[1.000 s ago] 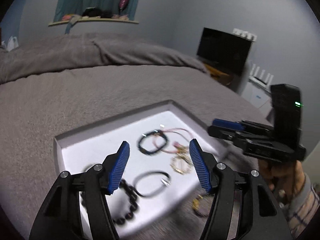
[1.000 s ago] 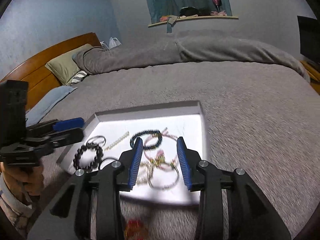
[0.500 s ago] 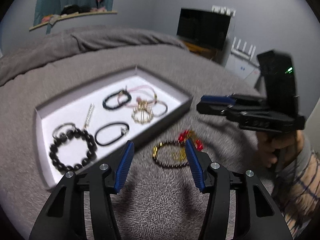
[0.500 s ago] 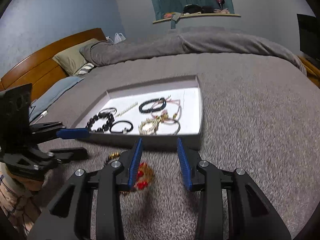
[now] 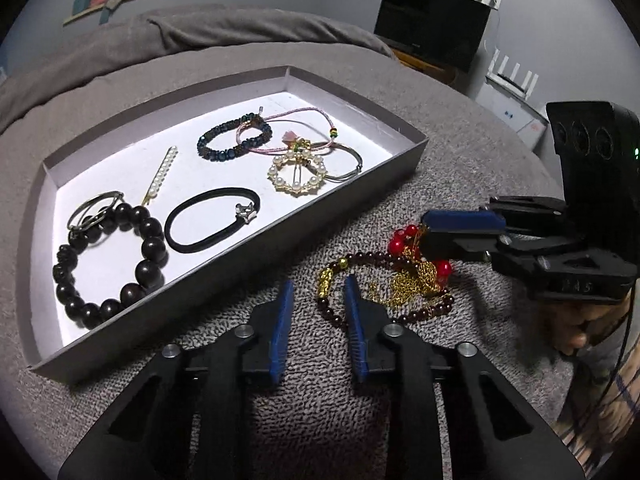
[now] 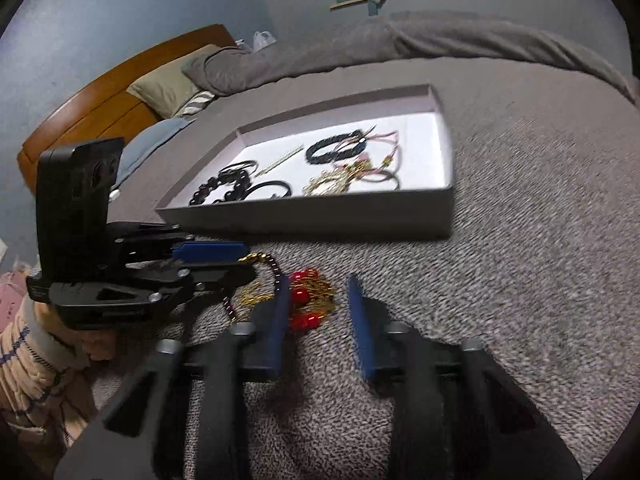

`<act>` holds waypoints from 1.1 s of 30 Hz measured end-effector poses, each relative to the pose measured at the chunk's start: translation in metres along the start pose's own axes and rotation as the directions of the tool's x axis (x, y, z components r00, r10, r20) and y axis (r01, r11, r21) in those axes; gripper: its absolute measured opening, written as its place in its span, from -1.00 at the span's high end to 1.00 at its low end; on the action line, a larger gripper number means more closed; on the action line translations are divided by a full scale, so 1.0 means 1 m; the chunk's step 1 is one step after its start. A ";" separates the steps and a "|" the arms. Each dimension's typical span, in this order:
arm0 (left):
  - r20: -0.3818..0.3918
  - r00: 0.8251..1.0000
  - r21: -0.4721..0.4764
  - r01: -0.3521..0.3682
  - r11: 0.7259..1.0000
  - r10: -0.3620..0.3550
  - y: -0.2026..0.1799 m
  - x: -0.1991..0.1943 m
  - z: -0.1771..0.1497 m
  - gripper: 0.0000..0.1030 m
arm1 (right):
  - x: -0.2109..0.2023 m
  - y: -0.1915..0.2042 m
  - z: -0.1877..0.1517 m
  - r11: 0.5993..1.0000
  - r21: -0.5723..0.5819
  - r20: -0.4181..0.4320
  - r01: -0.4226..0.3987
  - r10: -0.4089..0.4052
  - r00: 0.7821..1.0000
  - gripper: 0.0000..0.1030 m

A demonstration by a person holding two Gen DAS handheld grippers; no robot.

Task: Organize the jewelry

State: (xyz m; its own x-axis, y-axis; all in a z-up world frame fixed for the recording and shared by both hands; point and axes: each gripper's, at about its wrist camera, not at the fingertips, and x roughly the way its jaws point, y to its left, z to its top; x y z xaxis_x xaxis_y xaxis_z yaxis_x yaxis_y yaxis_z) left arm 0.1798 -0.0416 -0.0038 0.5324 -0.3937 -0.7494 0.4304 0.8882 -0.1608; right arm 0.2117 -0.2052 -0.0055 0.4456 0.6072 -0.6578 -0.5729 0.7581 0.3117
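Note:
A grey tray (image 5: pixel 352 184) with a white floor lies on the bed and holds several bracelets, a pearl ring brooch (image 5: pixel 297 174), a black hair tie (image 5: pixel 212 219) and a pearl clip. In front of it, on the blanket, lie a dark red bead bracelet (image 5: pixel 384 258), a gold chain (image 5: pixel 412 282) and red beads (image 5: pixel 402 236). My left gripper (image 5: pixel 318 288) is open, just at the bead bracelet's left side. My right gripper (image 6: pixel 316 296) is open over the red beads (image 6: pixel 304 298) and gold chain; it also shows in the left wrist view (image 5: pixel 452 234).
The grey blanket (image 6: pixel 520 240) covers the whole bed. A wooden headboard (image 6: pixel 100 100) and pillows are at the far left. A dark screen (image 5: pixel 432 36) and white boxes stand beyond the bed's right side. A shelf with small things is on the back wall.
Both grippers have dropped from above the tray to the loose pile in front of it. The left jaws have narrowed a little. The jewelry has not moved.

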 end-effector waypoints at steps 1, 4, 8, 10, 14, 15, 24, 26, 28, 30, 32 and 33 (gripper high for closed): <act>0.001 1.000 0.006 -0.009 1.000 0.009 -0.001 -0.001 0.000 0.75 | 0.000 0.000 0.000 1.000 0.001 0.000 -0.009 0.009 1.000 0.87; 0.007 1.000 0.023 -0.030 0.999 0.030 -0.004 -0.004 0.001 0.86 | -0.011 -0.001 0.002 0.999 0.011 0.049 -0.039 0.038 0.998 0.93; 0.012 0.999 0.032 -0.034 0.999 0.034 -0.003 -0.011 -0.001 0.86 | -0.033 -0.005 0.008 1.000 0.018 0.113 -0.013 0.010 0.994 0.96; 0.012 0.999 0.039 -0.043 0.998 0.042 -0.002 -0.014 -0.001 0.86 | -0.039 -0.009 0.009 1.000 0.028 0.134 0.005 -0.008 0.991 0.96; 0.012 0.999 0.043 -0.048 0.998 0.048 -0.001 -0.017 -0.003 0.86 | -0.051 -0.020 0.011 0.997 0.057 0.166 0.051 -0.060 0.984 0.96; 0.011 0.999 0.044 -0.053 0.998 0.052 0.000 -0.017 -0.003 0.86 | -0.054 -0.022 0.011 0.996 0.064 0.176 0.058 -0.069 0.982 0.97; -0.003 0.999 0.022 -0.036 0.999 0.036 0.004 -0.015 -0.003 0.85 | -0.053 -0.038 0.006 0.985 0.097 0.136 0.143 -0.156 0.978 0.97; -0.004 1.000 0.009 -0.019 1.000 0.019 0.006 -0.014 -0.002 0.75 | -0.049 -0.043 0.003 0.980 0.108 0.111 0.165 -0.177 0.978 0.96; 0.000 1.000 0.002 -0.024 1.000 0.024 0.007 -0.012 -0.001 0.68 | -0.047 -0.046 -0.001 0.979 0.114 0.101 0.168 -0.180 0.979 0.92; -0.002 1.000 0.003 -0.019 1.000 0.019 0.007 -0.010 -0.001 0.59 | -0.046 -0.050 -0.004 0.978 0.119 0.096 0.173 -0.185 0.978 0.74; -0.001 1.000 0.006 -0.008 1.000 0.008 0.006 -0.008 -0.001 0.44 | -0.046 -0.052 -0.006 0.978 0.121 0.095 0.168 -0.180 0.979 0.49; 0.000 1.000 0.007 0.006 1.000 -0.006 0.006 -0.007 -0.001 0.33 | -0.046 -0.052 -0.007 0.980 0.118 0.095 0.162 -0.174 0.980 0.38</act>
State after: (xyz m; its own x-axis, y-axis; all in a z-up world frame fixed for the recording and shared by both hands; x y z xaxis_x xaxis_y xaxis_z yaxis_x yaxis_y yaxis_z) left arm 0.1778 -0.0332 -0.0003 0.5297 -0.3988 -0.7486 0.4387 0.8842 -0.1606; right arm 0.2163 -0.2742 0.0037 0.6017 0.4863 -0.6336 -0.4076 0.8692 0.2800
